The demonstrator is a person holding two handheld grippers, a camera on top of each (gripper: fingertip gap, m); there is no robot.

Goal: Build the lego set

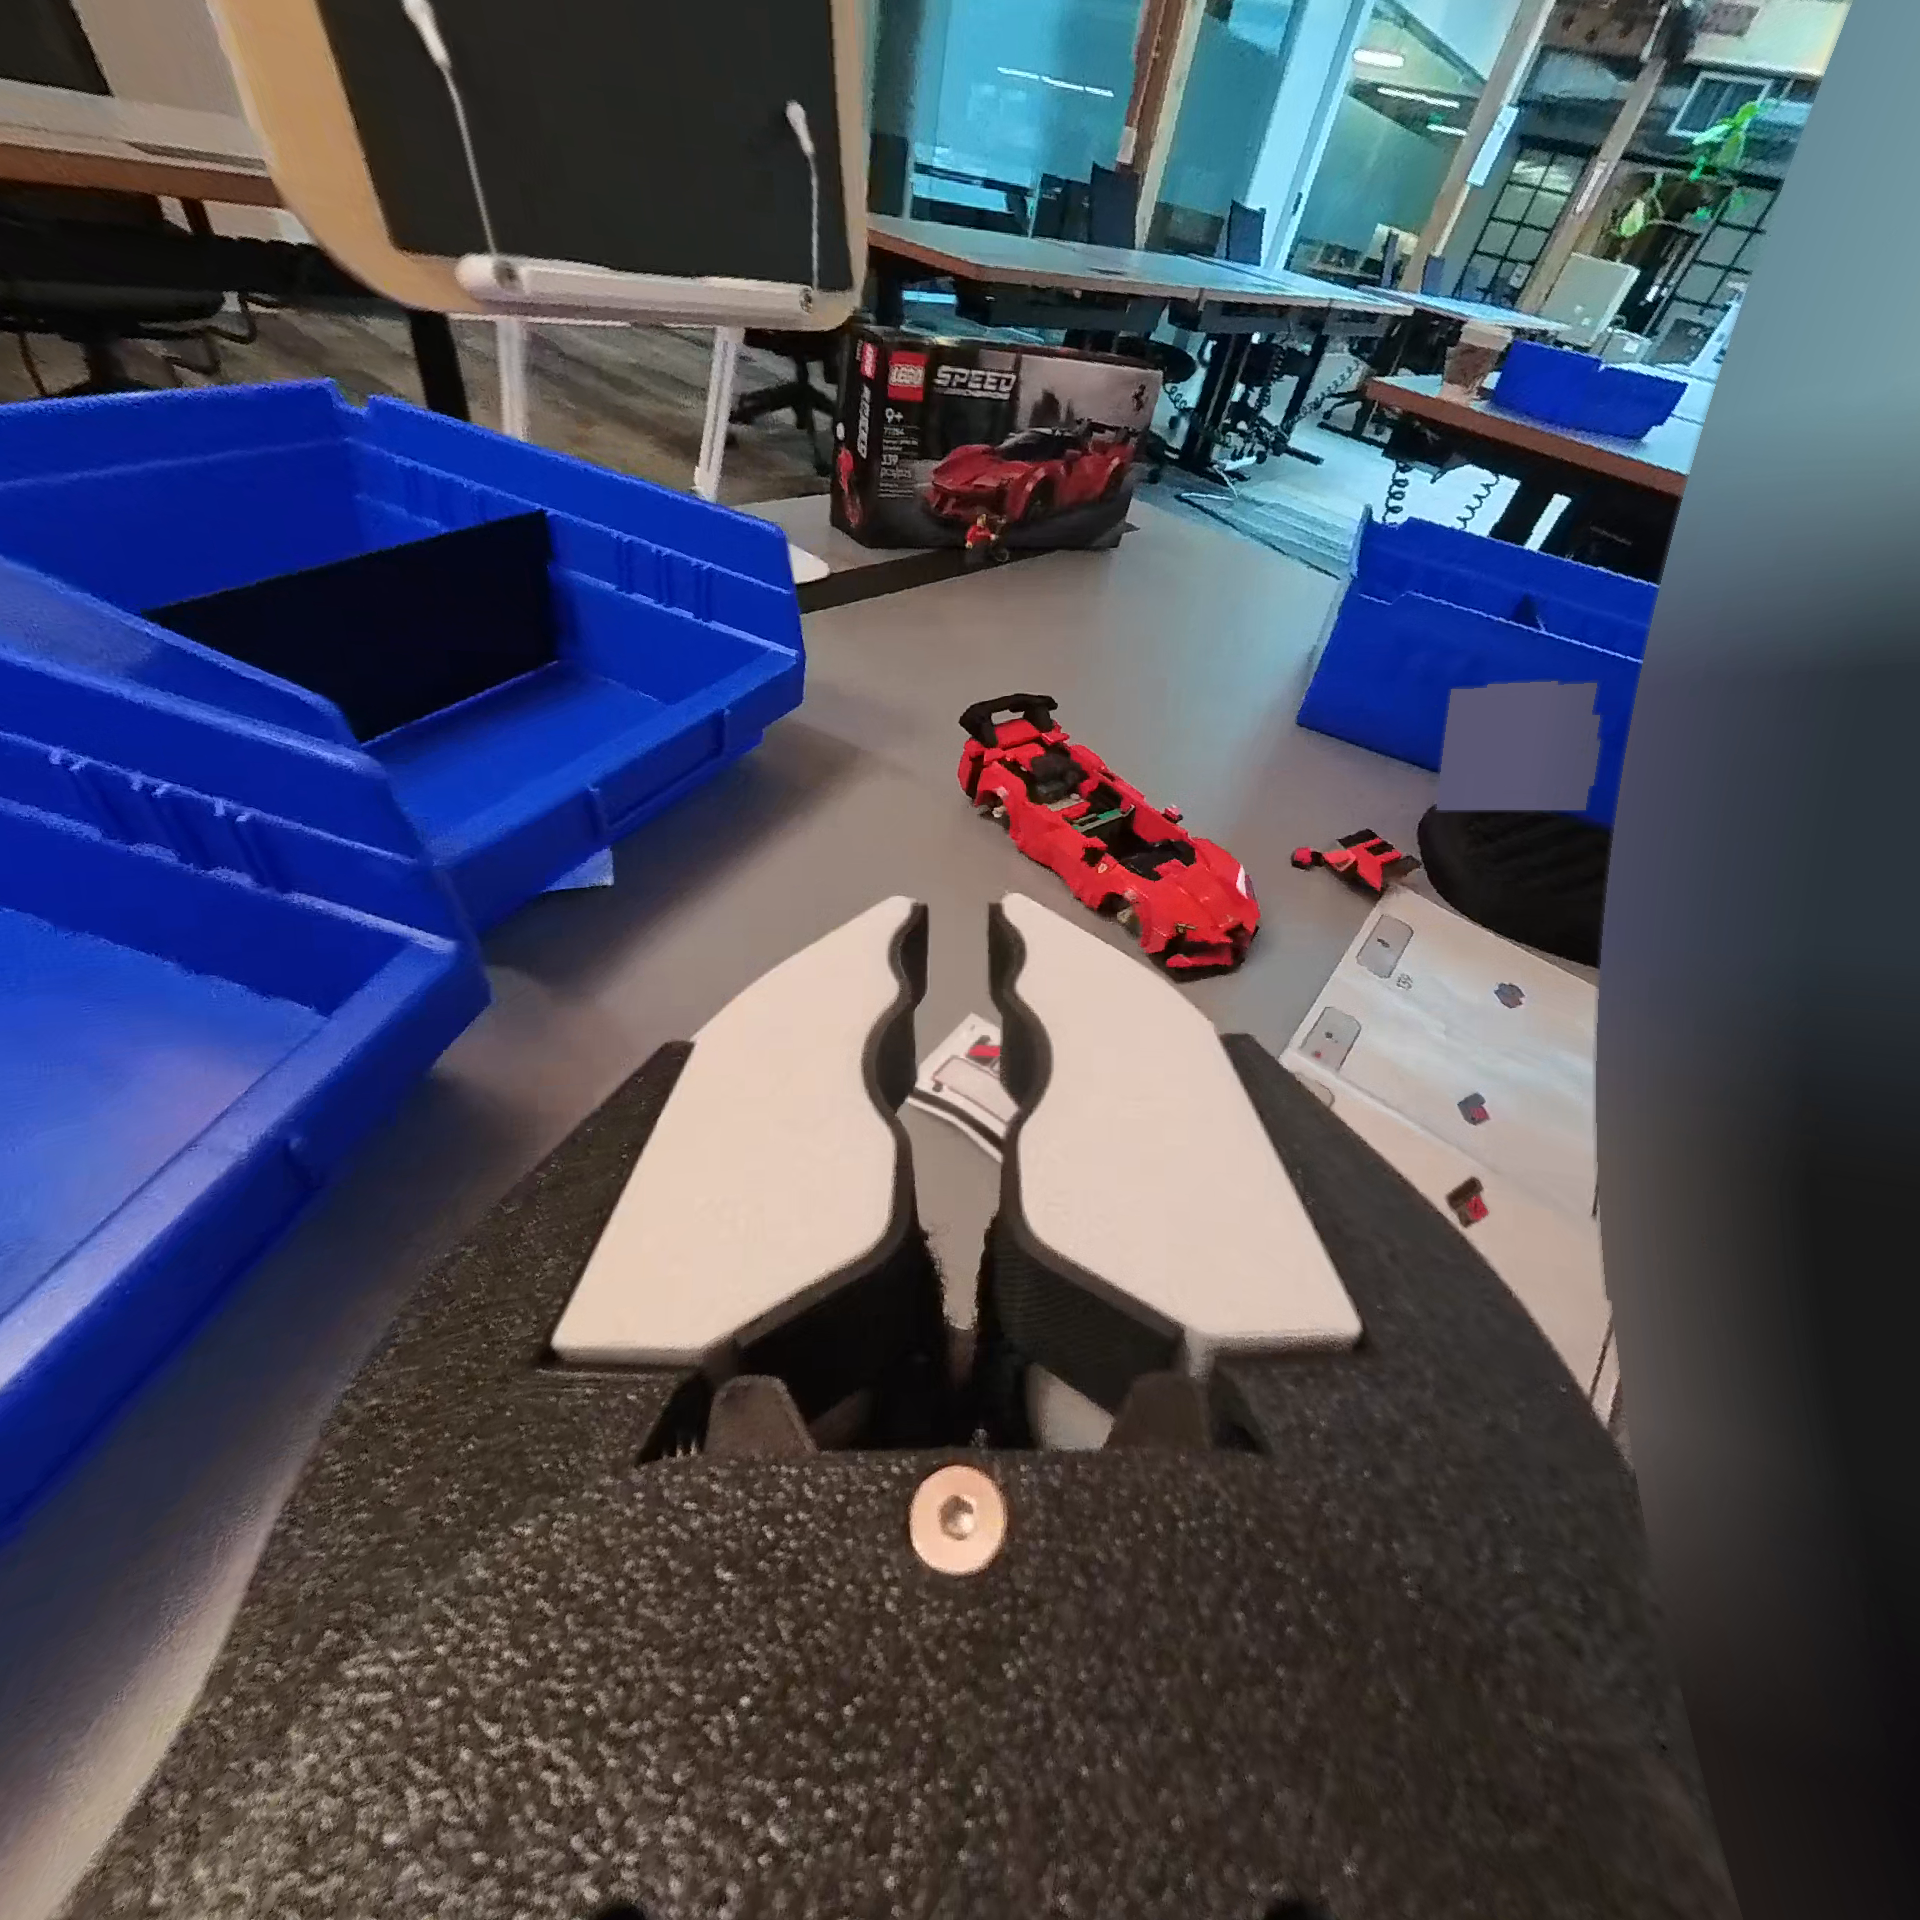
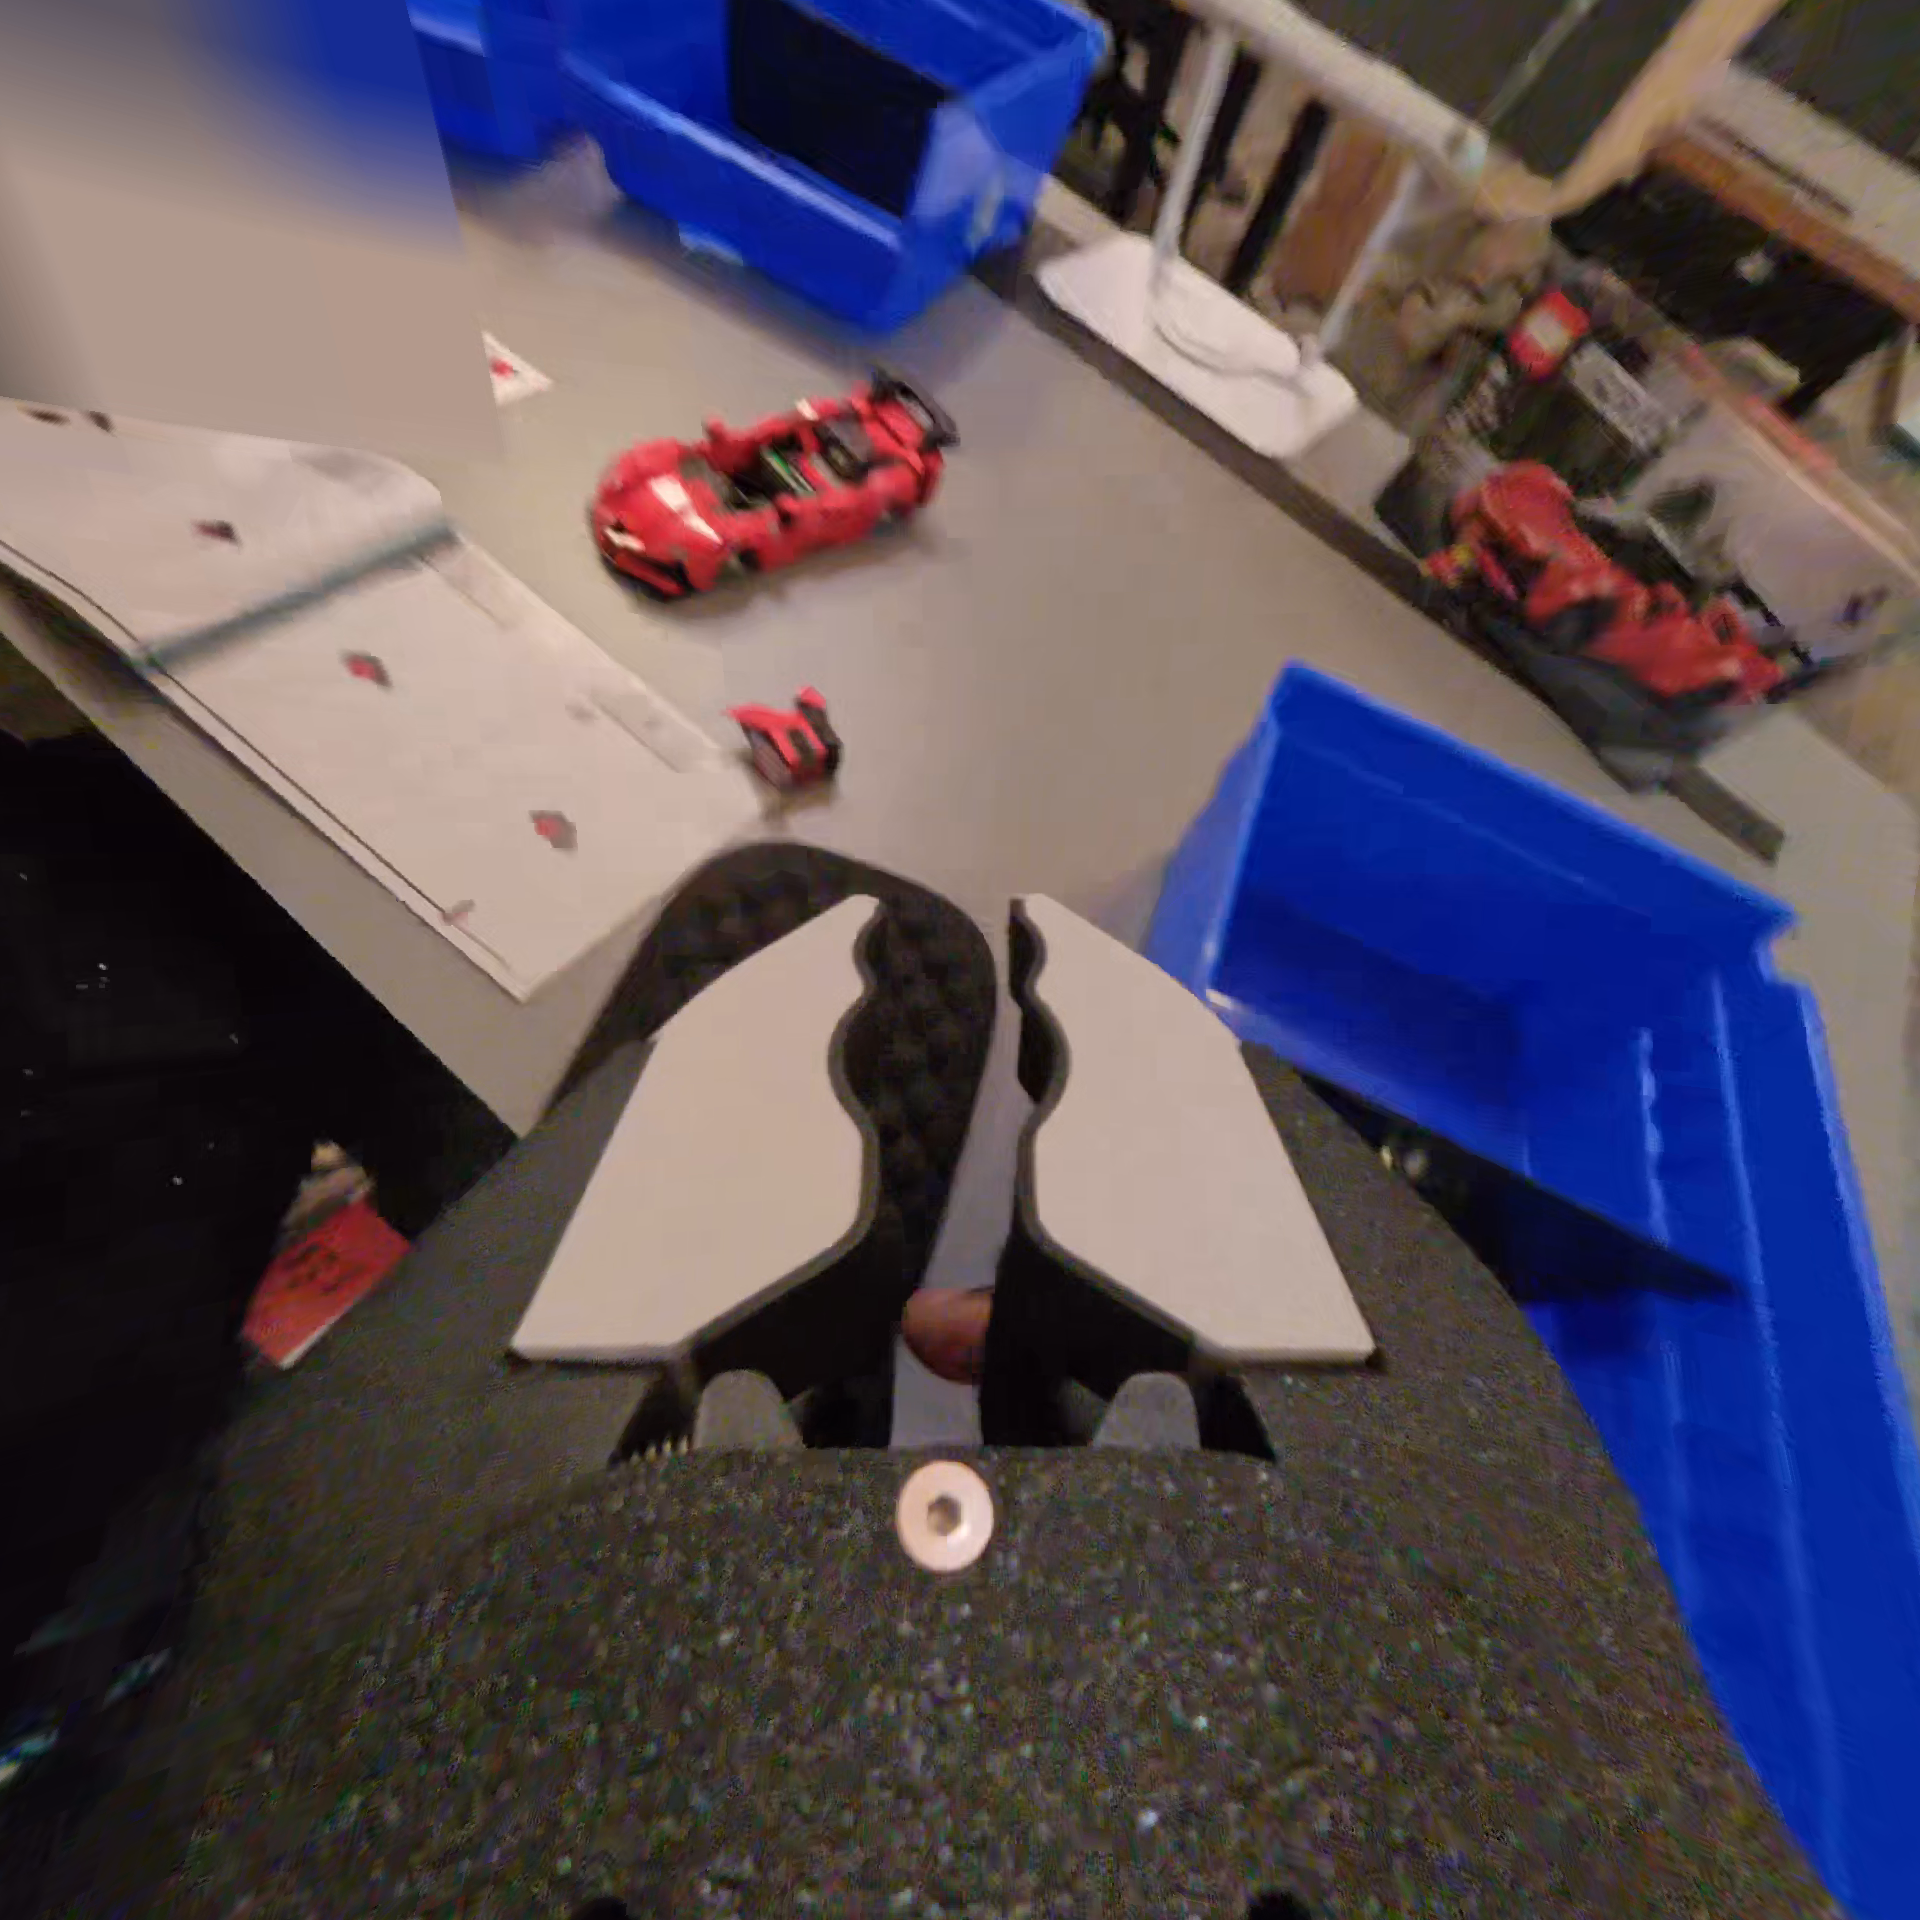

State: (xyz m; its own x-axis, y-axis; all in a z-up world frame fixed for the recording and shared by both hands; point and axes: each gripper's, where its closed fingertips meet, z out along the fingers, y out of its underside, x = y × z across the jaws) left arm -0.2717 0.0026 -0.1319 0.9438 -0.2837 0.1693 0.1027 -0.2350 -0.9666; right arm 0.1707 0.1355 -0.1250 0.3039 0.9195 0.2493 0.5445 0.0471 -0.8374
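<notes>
A red Lego car [image 1: 1112,842] with a black rear wing stands on the grey table [image 1: 1039,644], ahead and right of my left gripper [image 1: 958,906]. The left jaws are nearly together with nothing between them. A small red and black sub-assembly [image 1: 1351,857] lies right of the car, by the open instruction booklet [image 1: 1455,1049]. In the right wrist view, the car [image 2: 769,488] lies far ahead and the sub-assembly [image 2: 790,732] just beyond my right gripper [image 2: 945,904], whose jaws are nearly together and empty. The booklet [image 2: 343,665] lies to its left.
Blue bins [image 1: 364,644] crowd the left, and another blue bin [image 1: 1455,644] stands at the back right. The Lego box [image 1: 997,447] stands behind the car. A small paper sheet [image 1: 961,1070] lies under the left fingers. A blue bin [image 2: 1507,1039] sits right of the right gripper. Some 45 cm of space lies between my two pairs of fingers. My left tips are about 35 cm from the sub-assembly [image 2: 790,732], my right tips only 20 cm. It is also in sight in the left wrist view [image 1: 1366,857]. The car [image 2: 769,488] is about 25 cm from my left fingertips. My left wrist view [image 1: 1110,840] looks at it from another angle.
</notes>
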